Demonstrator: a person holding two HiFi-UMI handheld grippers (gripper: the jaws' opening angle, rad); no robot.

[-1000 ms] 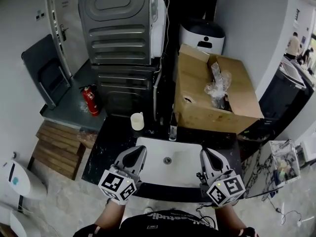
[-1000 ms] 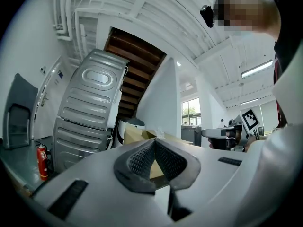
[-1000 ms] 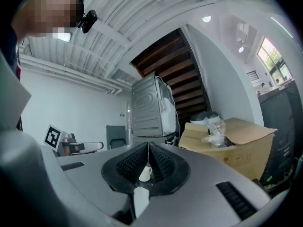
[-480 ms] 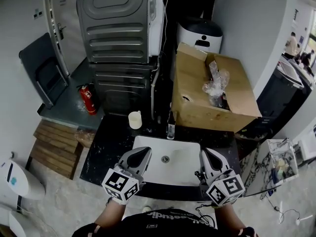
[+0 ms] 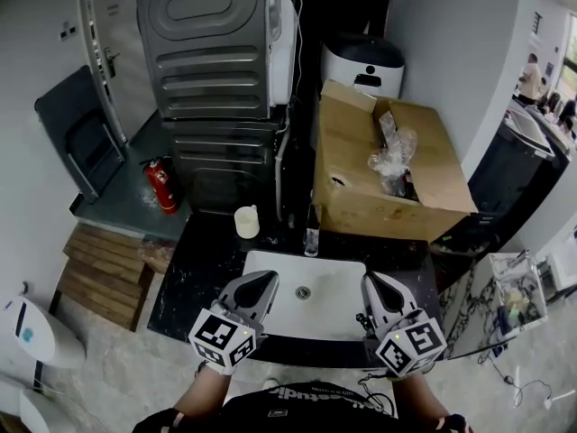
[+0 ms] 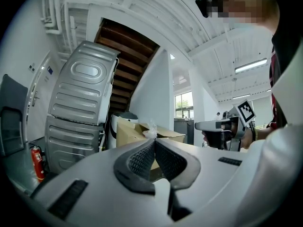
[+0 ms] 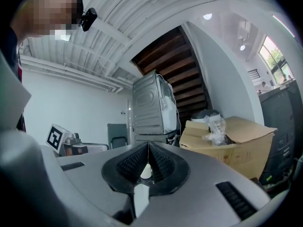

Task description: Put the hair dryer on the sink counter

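Observation:
Both grippers hang over the front edge of the white sink basin (image 5: 329,307), which is set in a black counter (image 5: 194,273). My left gripper (image 5: 263,280) is shut with nothing in it, its jaws meeting at the tip (image 6: 154,143). My right gripper (image 5: 370,283) is also shut and empty (image 7: 148,146). An open cardboard box (image 5: 356,197) stands behind the sink on the right. Inside it lies a clear plastic bag (image 5: 394,158) with dark items; I cannot make out a hair dryer.
A cream cup (image 5: 246,221) and a small bottle (image 5: 311,234) stand on the counter behind the basin. Two stacked grey machines (image 5: 216,70) rise behind, with a red fire extinguisher (image 5: 163,186) at their left. A white round appliance (image 5: 365,61) sits behind the box.
My left gripper has edged slightly right, further over the sink's front. The right gripper has hardly moved. Both stay shut.

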